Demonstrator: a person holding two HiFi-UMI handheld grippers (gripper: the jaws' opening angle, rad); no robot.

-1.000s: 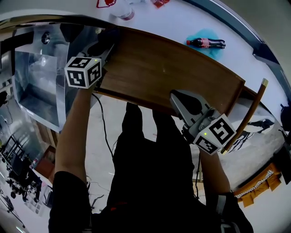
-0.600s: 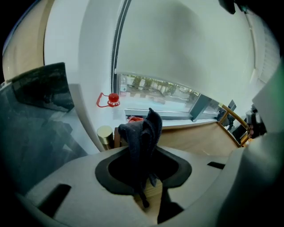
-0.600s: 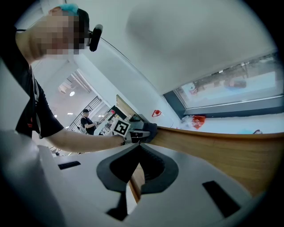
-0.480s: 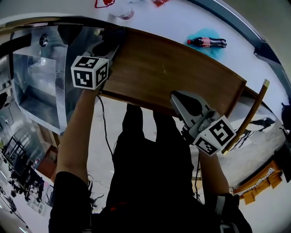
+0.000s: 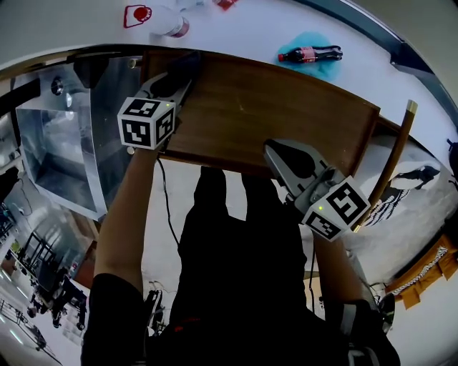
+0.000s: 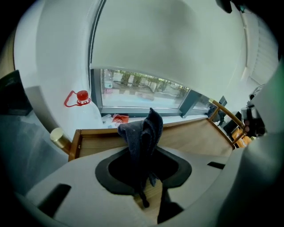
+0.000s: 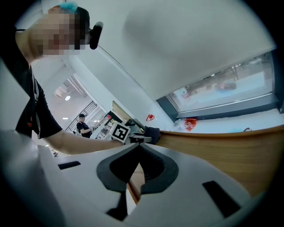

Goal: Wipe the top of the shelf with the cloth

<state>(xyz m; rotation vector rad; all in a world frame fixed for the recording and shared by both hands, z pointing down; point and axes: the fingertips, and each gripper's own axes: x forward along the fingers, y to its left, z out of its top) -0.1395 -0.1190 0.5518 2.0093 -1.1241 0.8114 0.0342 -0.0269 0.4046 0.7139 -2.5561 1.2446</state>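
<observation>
The brown wooden shelf top (image 5: 279,107) runs across the head view. My left gripper (image 5: 172,77) is over its far left corner, shut on a dark grey cloth (image 5: 186,63). In the left gripper view the cloth (image 6: 143,128) stands bunched up out of the left gripper (image 6: 141,153), with the shelf top (image 6: 199,135) beyond it. My right gripper (image 5: 270,148) rests at the shelf's near edge, shut and holding nothing. In the right gripper view the right gripper (image 7: 138,144) has its jaws meeting, and the cloth (image 7: 152,133) shows far off along the shelf top (image 7: 222,150).
A shiny metal box (image 5: 64,143) stands left of the shelf. Beyond the shelf a cola bottle (image 5: 309,53) lies on a turquoise patch, with a white cup (image 5: 168,21) and a red item (image 5: 136,14) nearby. A wooden rail (image 5: 390,164) flanks the right end. A brass knob (image 6: 57,135) is at the shelf's left corner.
My left gripper has moved with the cloth from beside the shelf's left end to over its corner. The right gripper has stayed at the near edge.
</observation>
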